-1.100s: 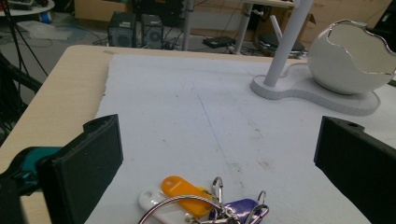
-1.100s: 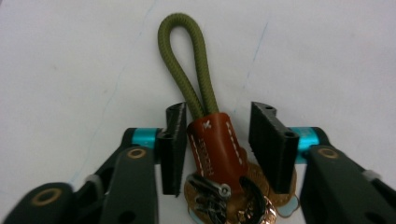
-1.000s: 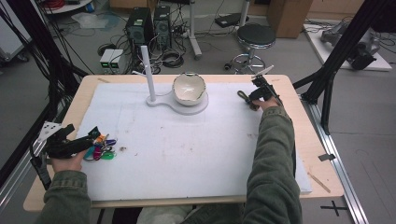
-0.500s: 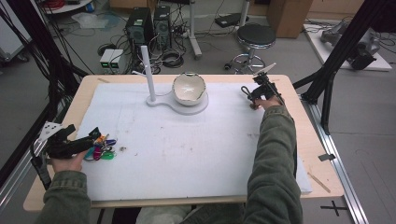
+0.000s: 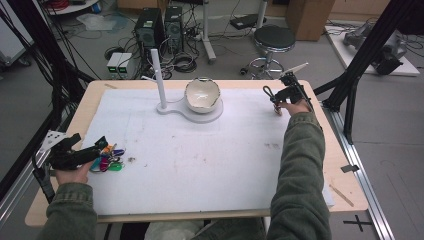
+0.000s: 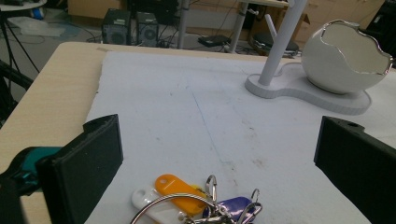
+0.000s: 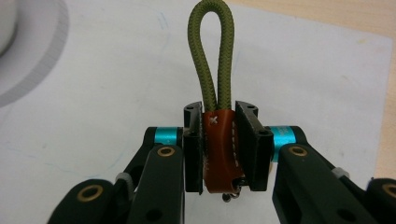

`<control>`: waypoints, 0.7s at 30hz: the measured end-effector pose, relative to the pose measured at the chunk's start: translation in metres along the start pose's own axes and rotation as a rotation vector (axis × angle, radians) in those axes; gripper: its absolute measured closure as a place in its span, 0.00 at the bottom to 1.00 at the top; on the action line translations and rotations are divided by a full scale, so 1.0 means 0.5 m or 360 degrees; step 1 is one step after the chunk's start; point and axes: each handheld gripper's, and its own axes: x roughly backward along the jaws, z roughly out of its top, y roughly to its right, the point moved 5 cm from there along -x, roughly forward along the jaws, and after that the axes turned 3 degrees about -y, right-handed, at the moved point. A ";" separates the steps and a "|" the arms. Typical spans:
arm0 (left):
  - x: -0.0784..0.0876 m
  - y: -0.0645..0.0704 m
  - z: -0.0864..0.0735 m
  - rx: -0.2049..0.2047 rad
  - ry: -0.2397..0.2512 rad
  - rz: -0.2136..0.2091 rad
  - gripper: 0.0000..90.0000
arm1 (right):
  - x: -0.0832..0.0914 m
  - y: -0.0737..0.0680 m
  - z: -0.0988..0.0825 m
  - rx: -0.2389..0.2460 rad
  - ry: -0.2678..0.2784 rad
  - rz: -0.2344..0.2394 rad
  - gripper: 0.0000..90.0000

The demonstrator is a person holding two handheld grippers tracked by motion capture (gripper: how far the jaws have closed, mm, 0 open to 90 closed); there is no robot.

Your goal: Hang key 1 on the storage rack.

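Between the right claw's (image 7: 222, 144) squeezed-together jaws sits a brown leather tab (image 7: 219, 149) with a green cord loop (image 7: 212, 56). Left claw (image 6: 219, 158) gapes wide around colorful key tags (image 6: 187, 198), touching nothing.

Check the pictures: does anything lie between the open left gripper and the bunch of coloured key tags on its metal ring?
Nothing visible does. The left gripper has its jaws spread wide, and the bunch of coloured key tags lies on bare white mat between them.

Lab or workshop: desk (image 5: 60, 200) within black frame struts (image 5: 372, 52); beyond the desk, computer towers (image 5: 160, 25), tangled cables (image 5: 182, 62), stool (image 5: 274, 39), cardboard box (image 5: 305, 17).
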 end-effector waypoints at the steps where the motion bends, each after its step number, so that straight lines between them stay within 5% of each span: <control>1: 0.000 0.001 0.000 0.0001 -0.0004 -0.0003 0.02 | 0.006 -0.004 0.001 0.0000 0.0011 0.0010 0.82; 11: 0.007 0.004 -0.003 -0.0003 -0.0010 -0.0023 0.02 | 0.049 -0.036 -0.003 0.0043 0.0027 0.0026 0.82; 21: 0.012 0.005 -0.005 -0.0003 -0.0015 -0.0026 0.02 | 0.096 -0.065 0.005 0.0060 0.0152 0.0087 0.81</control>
